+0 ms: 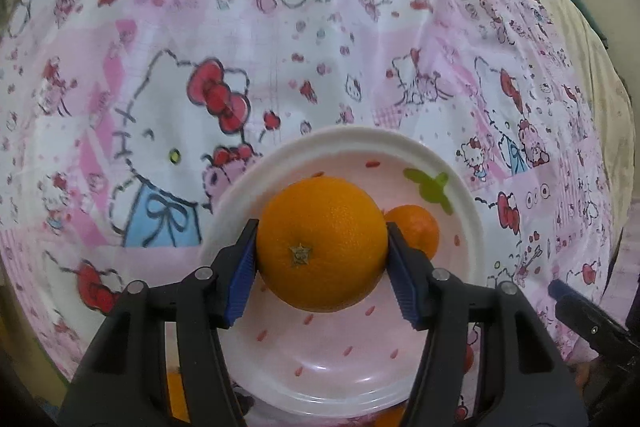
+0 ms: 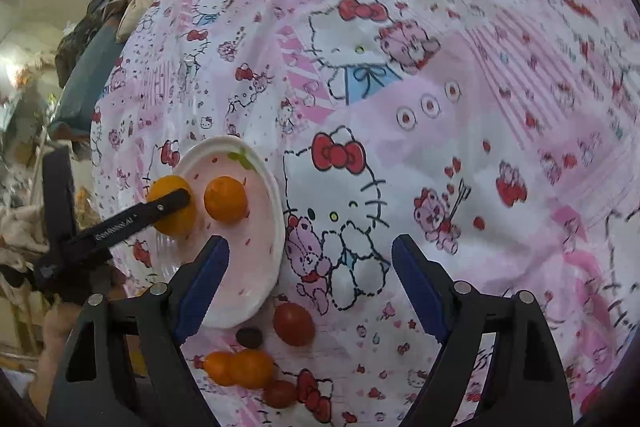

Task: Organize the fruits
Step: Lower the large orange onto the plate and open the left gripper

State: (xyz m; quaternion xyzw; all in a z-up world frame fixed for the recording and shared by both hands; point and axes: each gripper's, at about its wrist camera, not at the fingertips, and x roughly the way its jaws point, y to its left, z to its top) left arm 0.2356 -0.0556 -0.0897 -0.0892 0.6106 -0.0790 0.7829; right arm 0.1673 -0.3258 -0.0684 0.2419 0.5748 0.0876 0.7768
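My left gripper [image 1: 322, 259] is shut on a large orange [image 1: 322, 243], held over the pink plate [image 1: 460, 195]. A smaller orange [image 1: 416, 229] lies in the plate behind it. In the right wrist view the plate [image 2: 264, 251] holds the small orange [image 2: 225, 199], and the left gripper's finger [image 2: 160, 207] crosses the large orange [image 2: 172, 205]. My right gripper [image 2: 310, 267] is open and empty above the cloth. Near it lie a red tomato [image 2: 293, 323], two small oranges [image 2: 240, 369], another tomato [image 2: 280, 393] and a dark small fruit [image 2: 249, 337].
A Hello Kitty patterned cloth [image 1: 200, 67] covers the surface; it also shows in the right wrist view [image 2: 480, 107]. The right gripper's finger [image 1: 580, 315] shows at the lower right of the left view. Room clutter [image 2: 28, 131] lies beyond the left edge.
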